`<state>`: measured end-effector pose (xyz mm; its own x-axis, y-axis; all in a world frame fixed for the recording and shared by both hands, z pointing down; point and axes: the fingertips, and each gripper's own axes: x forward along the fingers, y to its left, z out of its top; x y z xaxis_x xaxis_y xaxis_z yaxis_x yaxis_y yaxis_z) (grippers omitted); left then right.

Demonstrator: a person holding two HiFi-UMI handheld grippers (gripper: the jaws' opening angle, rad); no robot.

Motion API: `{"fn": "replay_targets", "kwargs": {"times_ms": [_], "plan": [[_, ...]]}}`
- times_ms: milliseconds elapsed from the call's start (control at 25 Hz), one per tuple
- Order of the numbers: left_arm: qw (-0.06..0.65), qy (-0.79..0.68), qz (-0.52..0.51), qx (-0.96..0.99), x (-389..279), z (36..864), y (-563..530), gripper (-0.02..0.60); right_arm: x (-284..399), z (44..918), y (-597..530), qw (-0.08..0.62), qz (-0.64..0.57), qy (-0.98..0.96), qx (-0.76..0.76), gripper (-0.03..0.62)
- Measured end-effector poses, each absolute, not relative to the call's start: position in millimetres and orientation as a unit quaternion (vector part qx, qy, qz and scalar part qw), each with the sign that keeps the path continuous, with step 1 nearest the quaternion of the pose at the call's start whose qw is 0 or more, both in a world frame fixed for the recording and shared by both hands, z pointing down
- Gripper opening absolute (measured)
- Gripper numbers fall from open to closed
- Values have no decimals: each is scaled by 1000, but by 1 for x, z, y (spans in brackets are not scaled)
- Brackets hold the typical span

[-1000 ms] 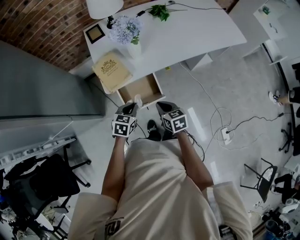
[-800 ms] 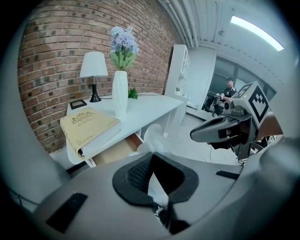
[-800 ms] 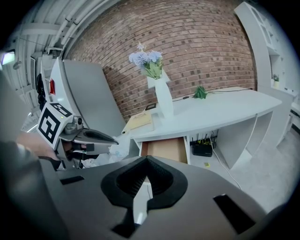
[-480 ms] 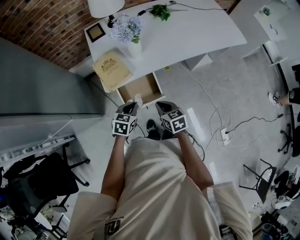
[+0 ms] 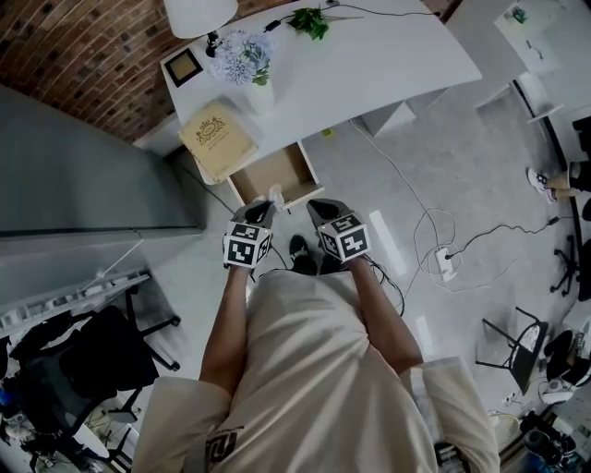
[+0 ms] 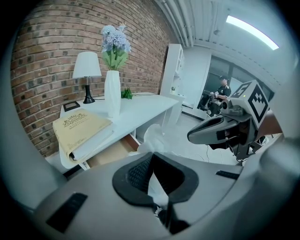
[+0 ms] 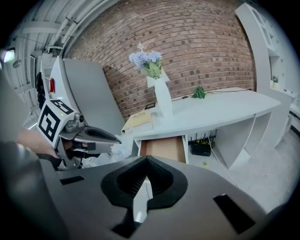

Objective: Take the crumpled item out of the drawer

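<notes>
I work with two claws, both raised in front of me over the floor, side by side and a little apart. My left claw (image 6: 151, 157) is clenched on the one crumpled item (image 6: 153, 136), a white wad. Part of it is pinched between the jaws and the rest puffs out above their tips. The wad is out of the drawer (image 5: 271, 175), in the air just before its front edge. My right claw (image 7: 146, 160) has its jaws pressed together at the tips, and I see nothing gripped in them.

There is one drawer, pulled open under the left end of the tabletop (image 5: 388, 55), with its brown bottom showing.

On the tabletop I count five things:
- One tan book (image 5: 218, 139) lies at the near left corner and juts past the edge, just beside the drawer.
- One white vase (image 6: 112, 93) of pale blue flowers stands upright behind the book.
- One lamp (image 6: 86, 65) with a white shade stands at the far left corner by the brick wall.
- One small dark frame (image 5: 185, 66) lies just beside the lamp.
- One green sprig (image 5: 309, 20) rests at the far edge, well apart from the others.

On the floor to my right, white cables run to one power strip (image 5: 446, 261).
</notes>
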<state>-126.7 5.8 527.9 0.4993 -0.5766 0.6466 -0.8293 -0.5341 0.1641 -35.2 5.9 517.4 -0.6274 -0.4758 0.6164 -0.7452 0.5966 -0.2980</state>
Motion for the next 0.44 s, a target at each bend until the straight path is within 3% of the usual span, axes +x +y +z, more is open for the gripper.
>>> {"fn": "replay_targets", "kwargs": {"times_ms": [440], "plan": [[235, -427, 264, 832, -129, 527, 5, 17, -34, 515, 5, 243, 270, -863, 351, 25]]}}
